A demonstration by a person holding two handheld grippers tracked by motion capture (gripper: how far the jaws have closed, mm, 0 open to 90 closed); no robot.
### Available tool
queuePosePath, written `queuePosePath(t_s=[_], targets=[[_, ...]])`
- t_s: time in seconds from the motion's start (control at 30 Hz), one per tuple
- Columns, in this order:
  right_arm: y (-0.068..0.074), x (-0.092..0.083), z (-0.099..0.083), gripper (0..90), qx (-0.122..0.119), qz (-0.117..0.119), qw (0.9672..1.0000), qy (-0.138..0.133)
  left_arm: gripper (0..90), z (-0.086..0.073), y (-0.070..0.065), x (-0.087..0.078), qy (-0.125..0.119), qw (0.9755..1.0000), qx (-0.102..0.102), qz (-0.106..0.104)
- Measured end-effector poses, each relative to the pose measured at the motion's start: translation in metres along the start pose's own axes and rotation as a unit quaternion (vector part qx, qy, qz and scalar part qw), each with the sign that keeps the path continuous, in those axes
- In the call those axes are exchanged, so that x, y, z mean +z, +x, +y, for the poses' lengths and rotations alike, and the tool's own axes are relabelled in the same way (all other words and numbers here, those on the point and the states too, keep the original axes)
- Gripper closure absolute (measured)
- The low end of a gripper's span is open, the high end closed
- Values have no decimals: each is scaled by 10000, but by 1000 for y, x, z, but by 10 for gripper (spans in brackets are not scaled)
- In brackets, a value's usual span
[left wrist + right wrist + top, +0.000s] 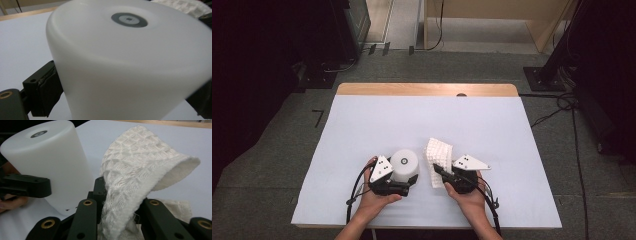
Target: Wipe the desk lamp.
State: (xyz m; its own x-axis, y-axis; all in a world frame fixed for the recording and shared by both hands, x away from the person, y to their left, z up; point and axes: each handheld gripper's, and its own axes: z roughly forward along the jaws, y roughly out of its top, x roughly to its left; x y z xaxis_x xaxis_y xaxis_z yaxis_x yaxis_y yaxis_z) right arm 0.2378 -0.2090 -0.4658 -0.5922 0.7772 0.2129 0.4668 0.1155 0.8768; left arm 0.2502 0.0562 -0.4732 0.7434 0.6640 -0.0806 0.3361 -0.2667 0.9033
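The white cup stands upside down on the desk; your left claw is clamped on its sides. Just right of the cup, the waffle-weave cloth is pinched in your right claw, partly lifted, its lower end on the desk.

cup on table, left | cloth just right of cup, near front edge
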Motion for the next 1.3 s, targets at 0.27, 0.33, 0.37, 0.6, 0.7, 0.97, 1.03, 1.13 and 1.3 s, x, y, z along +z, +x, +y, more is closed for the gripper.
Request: queuePosePath(t_s=[0.27, 0.33, 0.37, 0.6, 0.7, 0.97, 1.03, 1.13, 1.3], targets=[[-2, 2, -2, 734, 10, 4, 10000, 23, 46, -3, -11, 5, 193, 9981, -288, 518], [0, 3, -2, 734, 15, 23, 10000, 42, 65, -3, -15, 5, 148, 9975, -200, 661], [1, 3, -2, 733, 0, 33, 10000, 63, 74, -2, -16, 5, 134, 9974, -110, 704], [11, 10, -4, 733, -67, 221, 9996, 140, 86, 6, -7, -3, -204, 9997, 16, 100], [18, 7, -1, 734, -140, 273, 9995, 11, 86, 9, -6, -5, -242, 9995, 174, -108], [22, -22, 22, 733, -303, 463, 9962, -674, 87, 7, -12, 1, -90, 9983, 365, -455], [21, -22, 23, 733, -317, 472, 9960, -686, 87, 9, -12, 1, -123, 9982, 377, -450], [20, -14, 16, 734, -270, 432, 9974, -500, 87, 12, -8, -5, -226, 9982, 346, -437], [15, 7, -1, 735, -227, 286, 9993, 0, 87, 15, -3, -9, -339, 9983, 278, -391]])
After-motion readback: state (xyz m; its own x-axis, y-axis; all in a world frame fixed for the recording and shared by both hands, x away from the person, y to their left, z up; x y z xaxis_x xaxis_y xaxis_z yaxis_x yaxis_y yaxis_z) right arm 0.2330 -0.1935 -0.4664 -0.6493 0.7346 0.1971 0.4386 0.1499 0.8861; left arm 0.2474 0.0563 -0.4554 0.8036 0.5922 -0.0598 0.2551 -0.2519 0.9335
